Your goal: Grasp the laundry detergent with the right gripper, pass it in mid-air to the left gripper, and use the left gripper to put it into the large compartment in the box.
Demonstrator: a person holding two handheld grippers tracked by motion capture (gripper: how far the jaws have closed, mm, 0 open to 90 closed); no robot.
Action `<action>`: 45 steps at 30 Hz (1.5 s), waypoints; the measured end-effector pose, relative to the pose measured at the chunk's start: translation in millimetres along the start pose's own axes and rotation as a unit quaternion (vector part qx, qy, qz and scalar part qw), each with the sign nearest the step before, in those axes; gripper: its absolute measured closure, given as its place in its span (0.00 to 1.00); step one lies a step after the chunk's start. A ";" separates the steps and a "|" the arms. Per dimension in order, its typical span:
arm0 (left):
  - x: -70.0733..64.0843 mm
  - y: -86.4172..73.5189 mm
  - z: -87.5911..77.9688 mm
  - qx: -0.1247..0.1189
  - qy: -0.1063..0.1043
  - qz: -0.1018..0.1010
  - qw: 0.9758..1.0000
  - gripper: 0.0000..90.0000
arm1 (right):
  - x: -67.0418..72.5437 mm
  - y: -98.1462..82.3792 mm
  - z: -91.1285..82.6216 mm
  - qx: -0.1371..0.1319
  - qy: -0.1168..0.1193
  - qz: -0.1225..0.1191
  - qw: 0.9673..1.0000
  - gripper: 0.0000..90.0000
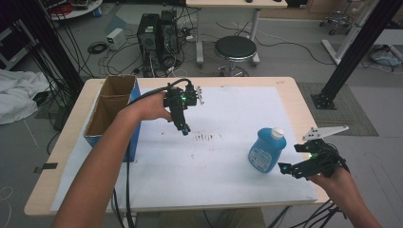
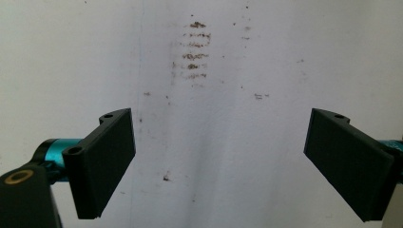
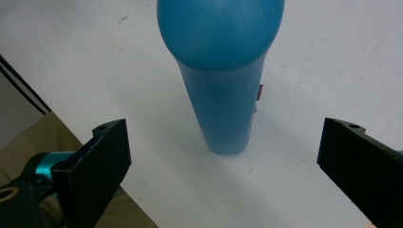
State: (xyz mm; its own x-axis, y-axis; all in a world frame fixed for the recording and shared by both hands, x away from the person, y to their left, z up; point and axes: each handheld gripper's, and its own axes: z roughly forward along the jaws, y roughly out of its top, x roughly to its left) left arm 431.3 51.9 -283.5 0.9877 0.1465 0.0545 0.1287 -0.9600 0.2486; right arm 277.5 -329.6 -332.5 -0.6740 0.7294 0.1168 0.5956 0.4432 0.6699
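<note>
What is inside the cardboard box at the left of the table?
The cardboard box stands open-topped with a divider across it. Only bare brown inner walls show in both compartments; the bottoms are hidden by the near walls and the left forearm.

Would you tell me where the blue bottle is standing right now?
In the high view, the blue bottle stands upright on the white sheet, right of centre, just ahead of the open right claw.
</note>
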 end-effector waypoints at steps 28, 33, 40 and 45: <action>-2.9 -1.6 1.2 0.005 -0.001 0.004 1.000 0.11 | 1.5 -20.7 34.5 -0.102 -0.017 0.005 0.995 0.03; -2.6 -2.8 1.1 0.005 -0.002 0.003 1.000 0.11 | 0.4 -21.3 44.2 -0.116 -0.014 0.008 0.993 0.03; -2.5 -4.1 1.3 0.006 -0.001 0.003 1.000 0.11 | -1.7 -20.8 54.5 -0.134 -0.014 0.008 0.991 0.03; -3.0 -4.4 1.5 0.005 -0.002 0.001 1.000 0.11 | -2.0 -21.5 61.3 -0.152 -0.010 0.010 0.988 0.03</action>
State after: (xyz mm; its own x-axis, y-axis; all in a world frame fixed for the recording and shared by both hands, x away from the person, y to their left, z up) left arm 427.9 55.4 -286.2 0.9884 0.1429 0.0518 0.1268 -0.9629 0.2383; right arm 292.8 -308.7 -392.1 -0.6528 0.7481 0.1193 0.4477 0.2539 0.8574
